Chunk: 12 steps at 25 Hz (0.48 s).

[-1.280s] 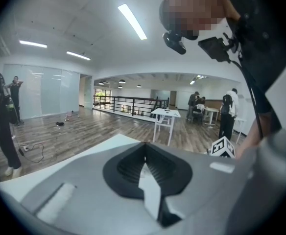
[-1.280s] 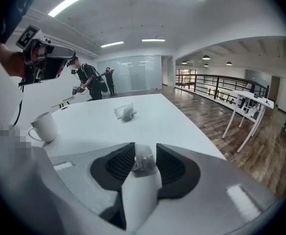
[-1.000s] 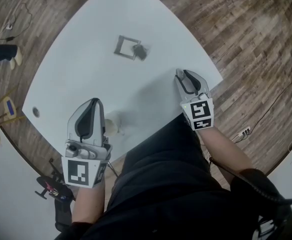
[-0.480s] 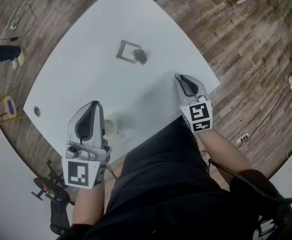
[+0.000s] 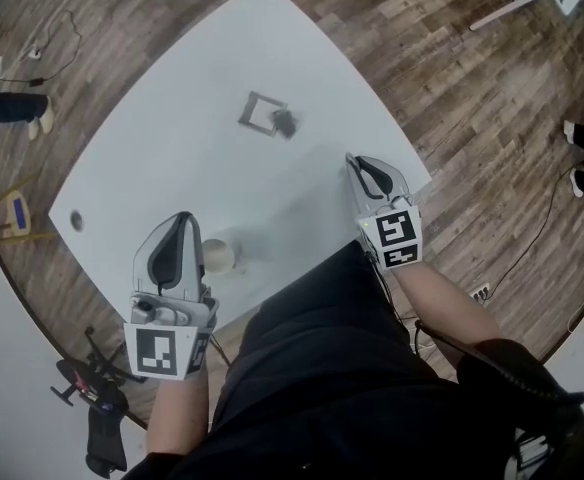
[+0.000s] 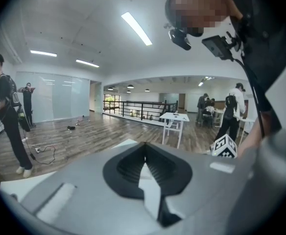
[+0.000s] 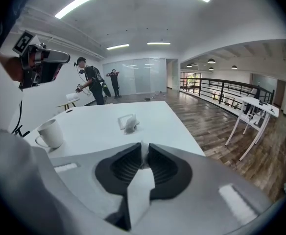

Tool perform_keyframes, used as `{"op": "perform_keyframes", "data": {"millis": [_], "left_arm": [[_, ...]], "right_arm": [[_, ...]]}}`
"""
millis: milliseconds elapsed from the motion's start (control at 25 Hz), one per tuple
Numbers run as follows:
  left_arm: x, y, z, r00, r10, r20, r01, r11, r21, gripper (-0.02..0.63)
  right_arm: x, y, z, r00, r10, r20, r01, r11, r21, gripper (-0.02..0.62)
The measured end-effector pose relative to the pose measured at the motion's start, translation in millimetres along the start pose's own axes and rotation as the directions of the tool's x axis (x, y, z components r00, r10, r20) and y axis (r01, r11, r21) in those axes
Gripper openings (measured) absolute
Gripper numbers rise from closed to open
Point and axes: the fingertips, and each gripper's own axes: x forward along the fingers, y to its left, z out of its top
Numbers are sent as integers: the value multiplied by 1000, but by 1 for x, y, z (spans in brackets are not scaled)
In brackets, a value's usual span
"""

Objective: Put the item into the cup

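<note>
The item (image 5: 284, 123), a small grey pouch, lies mid-tabletop (image 5: 162, 158), well apart from the cup (image 5: 217, 256) beside my left tool (image 5: 181, 218), whose jaws meet; my right tool (image 5: 355, 161) has just been closing to a slit, empty; the item looks light and limp; I'd pinch its bunched top.

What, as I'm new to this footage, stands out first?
A white table on wood floor holds a white cup at its near edge, beside the left gripper, and a small grey item at a square frame mid-table. The right gripper, nothing between its jaws, has just been closing.
</note>
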Motion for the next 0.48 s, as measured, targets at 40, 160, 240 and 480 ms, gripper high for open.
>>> {"op": "perform_keyframes", "data": {"millis": [40,160,240,480], "left_arm": [[-1,2,2,1000,7,9,-7,1000,2,-2],[-9,4,6,999,16,30,-17,1000,10,-2],[-15,8,9,999,24,41,-25,999,20,-2],[-28,11,23,994,42,104,-47,998,42,-2]], "right_arm": [[0,0,2,1000,1,5,-1,1000,-1,47],[-4,3,6,1000,2,6,-2,1000,4,46],[-5,5,12,1000,2,18,-2,1000,9,44],[-18,11,44,997,4,83,-3,1000,-1,44]]}}
